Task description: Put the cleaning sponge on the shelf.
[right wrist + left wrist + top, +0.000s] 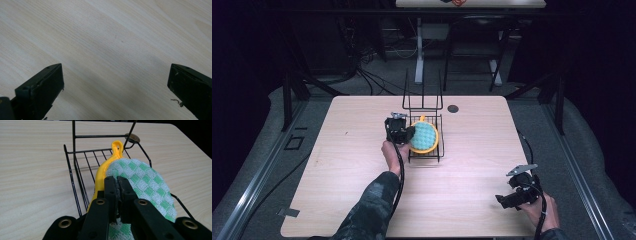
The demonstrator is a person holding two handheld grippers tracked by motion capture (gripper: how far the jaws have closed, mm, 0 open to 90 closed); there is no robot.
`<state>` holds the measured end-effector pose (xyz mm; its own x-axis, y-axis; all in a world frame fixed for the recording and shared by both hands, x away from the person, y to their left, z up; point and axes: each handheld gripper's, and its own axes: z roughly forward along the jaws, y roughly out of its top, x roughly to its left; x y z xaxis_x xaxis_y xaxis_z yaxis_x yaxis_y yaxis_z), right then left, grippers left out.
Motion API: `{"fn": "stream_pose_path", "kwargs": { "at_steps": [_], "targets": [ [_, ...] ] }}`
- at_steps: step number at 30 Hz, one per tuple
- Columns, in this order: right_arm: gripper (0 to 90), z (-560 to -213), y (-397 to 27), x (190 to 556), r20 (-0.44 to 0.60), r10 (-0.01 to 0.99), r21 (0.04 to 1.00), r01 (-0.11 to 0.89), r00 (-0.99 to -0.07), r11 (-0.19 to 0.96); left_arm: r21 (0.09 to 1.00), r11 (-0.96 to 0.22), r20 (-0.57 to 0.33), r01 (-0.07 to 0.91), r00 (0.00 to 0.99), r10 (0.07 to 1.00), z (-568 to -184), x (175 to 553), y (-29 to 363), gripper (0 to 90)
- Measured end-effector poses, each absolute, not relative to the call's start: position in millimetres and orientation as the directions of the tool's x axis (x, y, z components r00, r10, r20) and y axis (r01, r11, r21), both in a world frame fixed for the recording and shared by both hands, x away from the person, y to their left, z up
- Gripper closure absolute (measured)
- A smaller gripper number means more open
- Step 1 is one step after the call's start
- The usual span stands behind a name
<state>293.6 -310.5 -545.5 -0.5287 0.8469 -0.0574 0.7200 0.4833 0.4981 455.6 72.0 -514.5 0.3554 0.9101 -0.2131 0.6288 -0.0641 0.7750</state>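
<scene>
Near the middle of the high view, the left gripper [408,134] sits at the left side of a small black wire rack [438,149] that stands on the pale wooden table [352,150]. Its jaws are pressed together on the edge of a round pot holder [425,135], green-and-white checked on its face with a yellow border. In the left gripper view the same pinch is plain: the left gripper [117,180] has its two black jaws nearly meeting at the centre of the frame, with the cloth of the pot holder [147,185] squeezed between them. The yellow border runs up the left of the pad to a hanging loop [117,145] at the top centre, which stands just in front of the upright wires of the wire rack [75,180]. The pot holder stands tilted on edge inside the rack's basket, leaning toward the right of that frame.

A small dark round disc [453,108] lies on the table just past the rack, above and right of it in the high view.

The right gripper [504,201] rests low at the lower right of the high view, well apart from the rack. In the right gripper view its jaws stand spread wide at the bottom corners, with bare table [112,50] between them and nothing held.
</scene>
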Motion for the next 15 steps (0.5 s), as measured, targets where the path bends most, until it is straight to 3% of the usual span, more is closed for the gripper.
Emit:
{"fn": "stream_pose_path", "kwargs": {
  "at_steps": [15],
  "targets": [
    [0.3, -545.3, -310.8, 293.6, -0.054, 0.844, 0.487, 0.724, -0.533, 0.489, 0.754, -0.060, -0.202, 0.654, 0.318, 0.926, -523.8, 458.8, 63.8, 86.8]
  ]
}}
